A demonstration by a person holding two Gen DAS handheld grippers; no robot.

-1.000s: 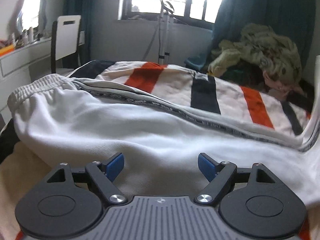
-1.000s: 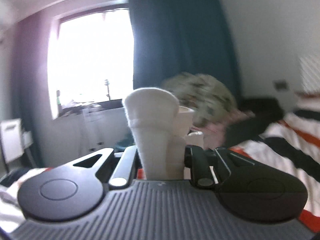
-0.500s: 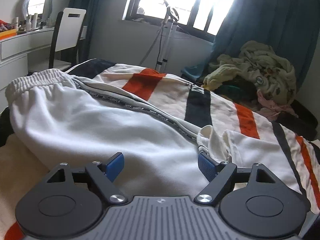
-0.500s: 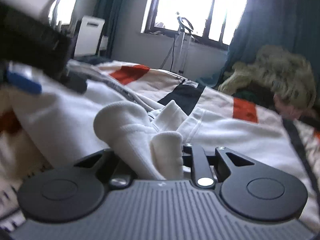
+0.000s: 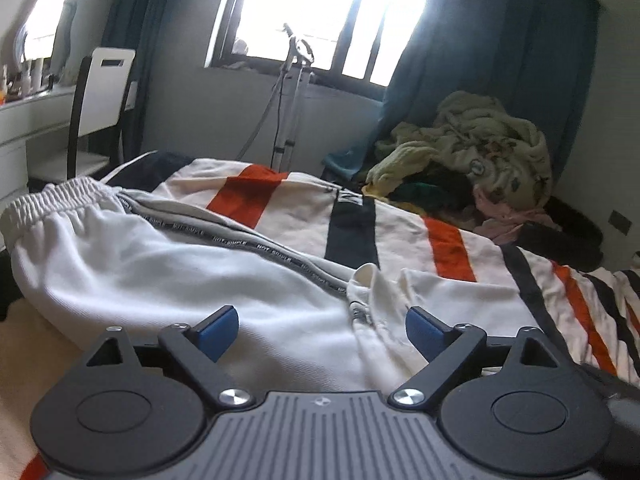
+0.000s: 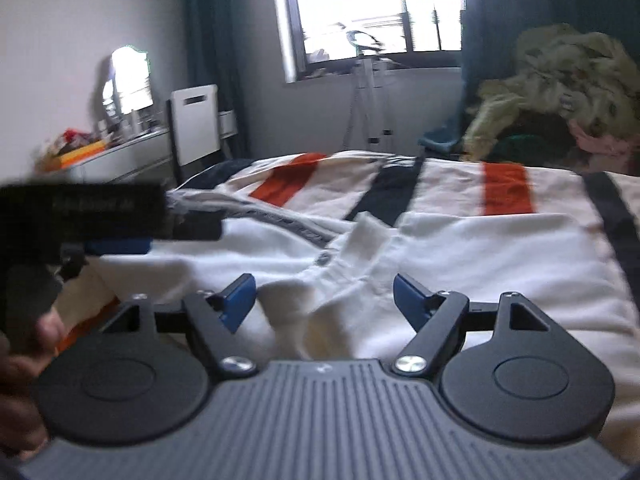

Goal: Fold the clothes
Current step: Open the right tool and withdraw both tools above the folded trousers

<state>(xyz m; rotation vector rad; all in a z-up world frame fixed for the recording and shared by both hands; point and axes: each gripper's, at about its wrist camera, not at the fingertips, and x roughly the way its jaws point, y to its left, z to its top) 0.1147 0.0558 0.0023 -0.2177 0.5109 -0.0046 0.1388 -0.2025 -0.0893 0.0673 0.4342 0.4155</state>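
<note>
White cotton sweatpants with grey printed side tape (image 5: 168, 264) laid on striped bedspread (image 5: 452, 240), left gripper (image 5: 322, 330) jaws being opened above cloth, right gripper (image 6: 324, 300) jaws being opened, cuff released between them.

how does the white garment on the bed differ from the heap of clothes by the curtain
The white garment lies spread fairly flat across the striped bedspread; the heap of clothes is bunched high beside it. The white garment is one plain piece with a printed side tape; the heap mixes yellowish, green and pink pieces. Neither is folded.
</note>
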